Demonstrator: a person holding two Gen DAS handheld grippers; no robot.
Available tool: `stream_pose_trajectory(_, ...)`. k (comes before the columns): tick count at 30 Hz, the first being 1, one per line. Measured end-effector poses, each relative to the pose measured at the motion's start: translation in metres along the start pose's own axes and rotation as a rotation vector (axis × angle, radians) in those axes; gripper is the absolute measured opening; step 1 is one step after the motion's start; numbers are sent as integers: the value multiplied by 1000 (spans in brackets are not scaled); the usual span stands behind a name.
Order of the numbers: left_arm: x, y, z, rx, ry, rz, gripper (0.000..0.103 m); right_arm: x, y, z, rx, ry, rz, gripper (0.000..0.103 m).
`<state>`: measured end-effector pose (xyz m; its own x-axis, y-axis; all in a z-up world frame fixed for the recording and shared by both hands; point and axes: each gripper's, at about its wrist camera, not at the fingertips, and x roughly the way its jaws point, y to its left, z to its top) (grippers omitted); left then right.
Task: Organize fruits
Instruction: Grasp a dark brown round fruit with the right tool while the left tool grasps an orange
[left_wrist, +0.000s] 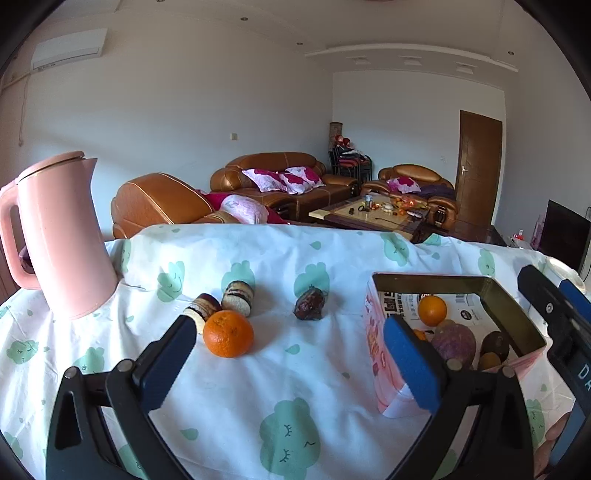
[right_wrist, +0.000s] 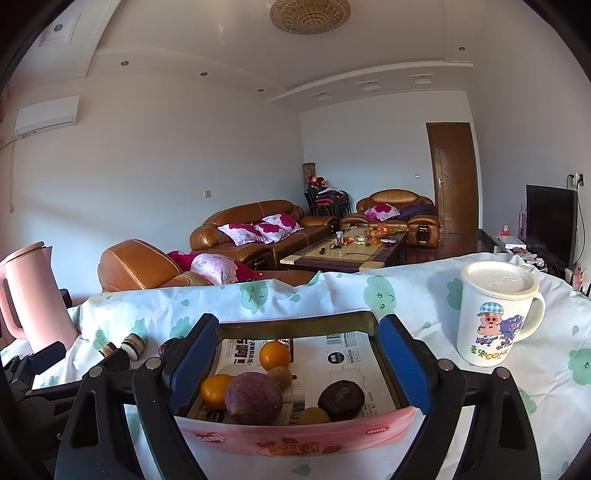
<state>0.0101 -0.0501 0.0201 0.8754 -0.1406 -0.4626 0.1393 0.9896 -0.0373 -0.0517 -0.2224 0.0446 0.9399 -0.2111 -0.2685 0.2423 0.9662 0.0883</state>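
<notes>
While both your tongs, left and right, gape empty, the box wall hides fruit at 6 o'clock.

A pink kettle stands at the left on a white cloth printed with green cloud faces. 2 small round cakes lie on their sides near it. At the right stands a white mug with a lid and a cartoon pig. Behind are brown leather sofas with pink flowered pillows, a cluttered coffee table, a brown door, a dark television, and an air conditioner on the wall.
</notes>
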Motion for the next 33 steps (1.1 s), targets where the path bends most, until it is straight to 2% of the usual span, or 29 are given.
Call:
stream_pose_trajectory(3,8,12,-1,-3,50,7,103,-3,7,-2,-3,8,7,89)
stream_pose_trajectory(7,19,34,-2,-60,108,6,103,-6,20,-6,-19,15,13,89)
stream_pose_trajectory(11,25,57,-2,-102,134,22,103,-7,37,-9,-50,22,25,89)
stream_pose_trajectory(16,33,94,1,-68,135,102,103,-2,58,-13,-65,49,49,89)
stream_pose_trajectory(19,36,126,4,-106,127,171,103,4,77,-15,-85,84,74,89)
stream_pose_trajectory(24,41,160,6,-115,113,309,103,21,115,-22,-113,175,189,89)
stream_pose_trajectory(28,44,173,4,-147,129,315,103,42,145,-28,-145,256,232,89)
stream_pose_trajectory(30,46,177,5,-155,137,315,103,53,156,-30,-159,283,237,84)
stream_pose_trajectory(32,46,177,5,-154,142,320,103,70,164,-30,-185,325,219,61)
stream_pose_trajectory(33,46,177,5,-152,143,323,103,81,166,-30,-195,356,206,54)
